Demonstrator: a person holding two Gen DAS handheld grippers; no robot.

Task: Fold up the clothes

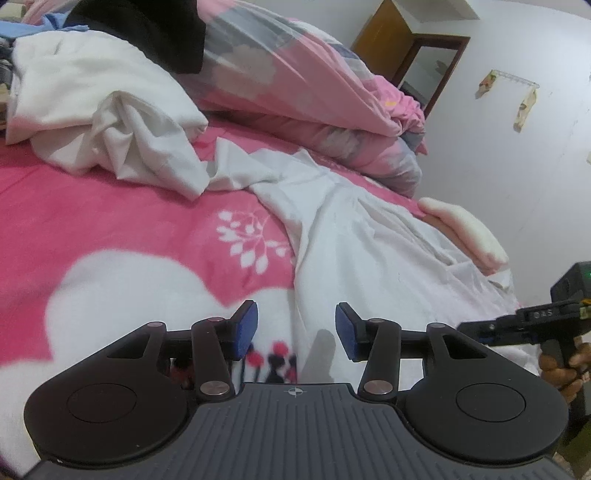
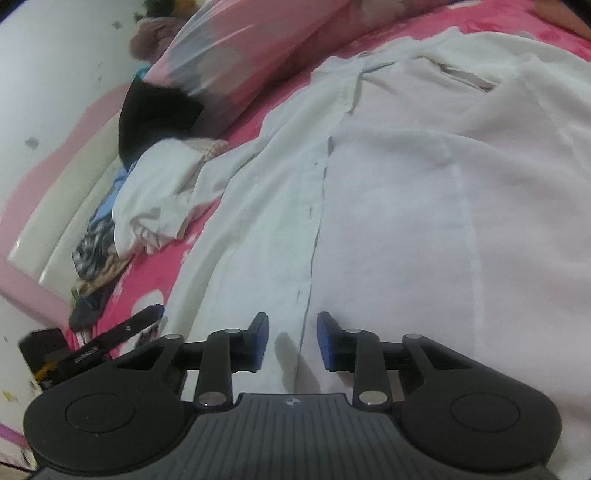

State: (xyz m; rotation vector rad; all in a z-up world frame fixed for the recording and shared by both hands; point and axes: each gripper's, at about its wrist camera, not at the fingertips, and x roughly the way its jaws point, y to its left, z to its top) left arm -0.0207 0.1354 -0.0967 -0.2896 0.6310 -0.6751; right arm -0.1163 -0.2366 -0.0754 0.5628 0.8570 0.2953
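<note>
A white button-up shirt (image 2: 406, 203) lies spread front-up on the pink bedspread (image 1: 110, 221), its button strip (image 2: 317, 221) running towards me. My right gripper (image 2: 291, 339) hovers low over the strip near the hem, open, with nothing between its blue pads. My left gripper (image 1: 295, 330) is open too and holds nothing, standing over the shirt's left edge (image 1: 369, 240) where it meets the bedspread. Each gripper shows in the other's view: the right gripper (image 1: 476, 328) with a hand (image 1: 561, 369) on its grip, and the left gripper (image 2: 147, 317) low at the left.
A crumpled white garment (image 1: 92, 110) and a black one (image 1: 155, 29) lie beyond the shirt. A bundled pink and grey quilt (image 1: 295, 74) fills the back. A folded cream cloth (image 1: 465, 229) lies by the wall. Loose clothes (image 2: 96, 251) pile against the padded headboard (image 2: 55, 206).
</note>
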